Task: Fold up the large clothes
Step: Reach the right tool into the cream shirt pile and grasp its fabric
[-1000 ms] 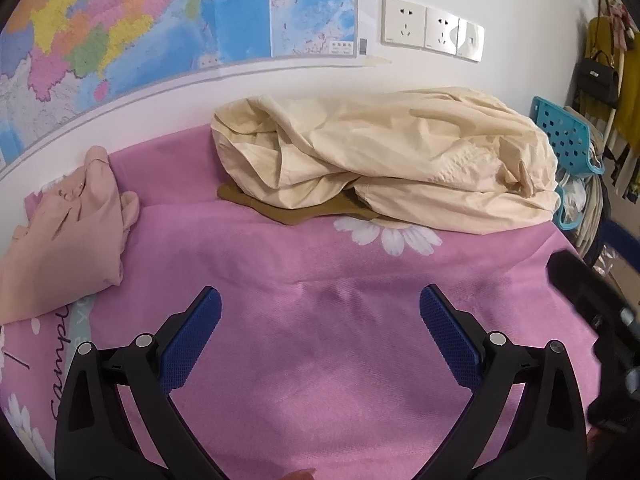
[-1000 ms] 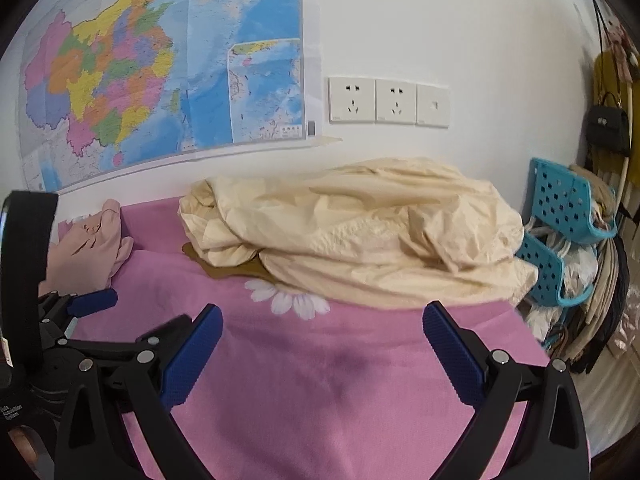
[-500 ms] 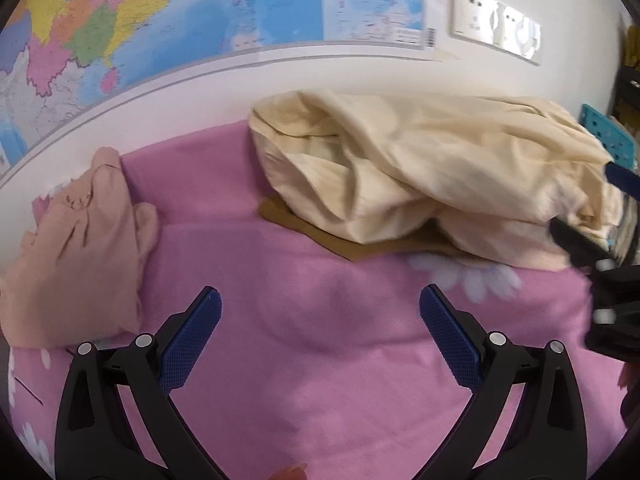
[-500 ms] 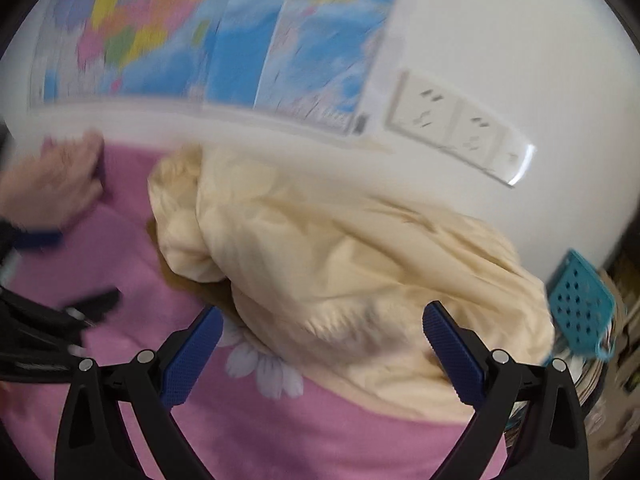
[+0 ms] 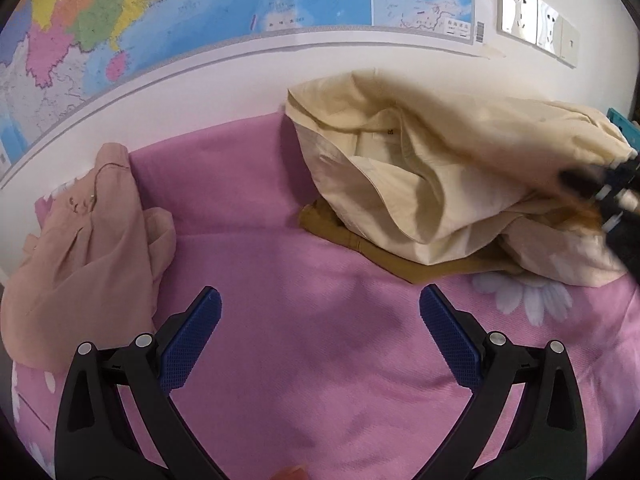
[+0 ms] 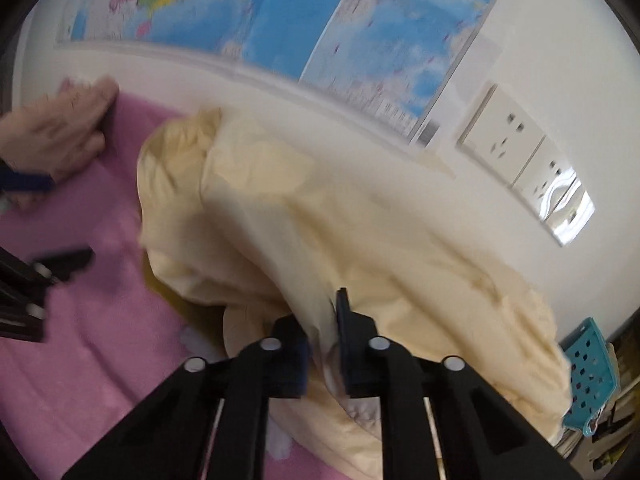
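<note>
A large cream garment (image 5: 440, 168) lies crumpled at the back of the pink sheet (image 5: 312, 360), on top of a brown garment (image 5: 360, 240). My right gripper (image 6: 322, 320) is shut on a fold of the cream garment (image 6: 320, 216); it also shows blurred at the right edge of the left wrist view (image 5: 612, 188). My left gripper (image 5: 320, 316) is open and empty, above bare pink sheet, short of the cream garment.
A pale pink garment (image 5: 84, 232) lies at the left on the sheet, also in the right wrist view (image 6: 60, 132). A map (image 5: 180, 12) and wall sockets (image 6: 524, 168) are behind. A teal basket (image 6: 592, 380) stands at the right.
My right gripper moved forward onto the cream garment and shut on a fold of it. My left gripper moved closer to the wall and stayed open.
</note>
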{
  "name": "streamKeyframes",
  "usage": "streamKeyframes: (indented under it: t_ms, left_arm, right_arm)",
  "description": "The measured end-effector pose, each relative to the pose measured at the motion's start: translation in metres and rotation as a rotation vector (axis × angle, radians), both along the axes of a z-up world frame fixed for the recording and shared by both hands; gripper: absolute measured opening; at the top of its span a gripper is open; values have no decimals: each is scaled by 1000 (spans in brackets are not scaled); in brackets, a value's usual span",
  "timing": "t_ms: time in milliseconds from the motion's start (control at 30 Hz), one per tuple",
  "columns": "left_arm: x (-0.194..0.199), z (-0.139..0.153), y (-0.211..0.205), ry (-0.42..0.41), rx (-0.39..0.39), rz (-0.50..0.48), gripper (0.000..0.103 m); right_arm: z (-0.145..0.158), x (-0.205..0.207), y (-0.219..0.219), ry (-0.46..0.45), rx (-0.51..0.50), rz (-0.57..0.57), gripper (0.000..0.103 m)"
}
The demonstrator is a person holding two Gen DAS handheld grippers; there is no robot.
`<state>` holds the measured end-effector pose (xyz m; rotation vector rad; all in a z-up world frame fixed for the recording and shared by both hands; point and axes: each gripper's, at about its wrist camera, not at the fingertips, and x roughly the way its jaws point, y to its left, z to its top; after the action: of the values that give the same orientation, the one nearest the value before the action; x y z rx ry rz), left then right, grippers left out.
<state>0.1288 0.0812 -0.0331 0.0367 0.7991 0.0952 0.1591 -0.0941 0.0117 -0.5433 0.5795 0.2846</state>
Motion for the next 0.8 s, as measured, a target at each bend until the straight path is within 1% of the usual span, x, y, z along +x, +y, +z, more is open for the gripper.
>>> streamKeyframes:
  t_ms: [33, 67, 133, 167, 200, 233, 267, 300, 400, 533, 567, 600, 633, 667, 700, 733, 767, 800]
  left_arm:
    - [3, -1, 1, 4, -6, -2, 98]
    - [6, -3, 2, 10, -12, -5, 98]
    - [13, -4, 3, 4, -28, -21, 98]
    - [16, -4, 3, -2, -28, -30, 98]
    - [20, -5, 2, -6, -24, -36, 98]
    - [25, -6, 1, -3, -29, -46, 98]
    - [29, -7, 1, 1, -36, -51, 98]
    - [33, -9, 2, 3, -45, -53, 98]
    - [44, -12, 6, 5, -51, -52, 98]
    - [47, -15, 11, 3, -53, -53, 98]
    - [48, -16, 12, 2, -52, -55, 98]
    - [47, -16, 14, 0, -52, -58, 98]
    - [48, -17, 14, -1, -50, -58, 98]
    - [49, -18, 15, 2, -50, -61, 98]
    - [49, -19, 16, 4, -51, -65, 98]
    - [49, -19, 17, 3, -53, -66, 98]
    - [43, -19, 19, 3, -55, -67, 98]
    - [42, -17, 18, 3, -57, -68, 98]
  right_arm:
    - [10, -1, -3, -15, 9, -2, 9]
    - [25, 2, -12, -13, 53, -12, 9]
    - [46, 7, -29, -20, 149, -34, 9]
    - [51, 12, -34, -17, 171, -41, 13]
    - [54, 19, -37, 0, 170, -55, 20]
    - [52, 26, -35, -2, 136, -70, 38]
    - [46, 31, -31, -9, 86, -77, 52]
    - [40, 37, -26, -3, 46, -72, 53]
    - [22, 50, -10, 43, -21, -43, 53]
    - [8, 59, 15, 57, -94, 20, 59]
    - [6, 60, 20, 53, -112, 31, 59]
    - [4, 60, 24, 46, -133, 36, 59]
    - [2, 63, 28, 47, -155, 43, 45]
    - [0, 68, 31, 79, -149, 53, 10]
    - [3, 72, 30, 114, -123, 48, 7]
    - [10, 74, 26, 124, -82, 41, 4]
    - [19, 71, 18, 108, -57, 32, 3]
    - [36, 68, 10, 62, -11, 15, 3]
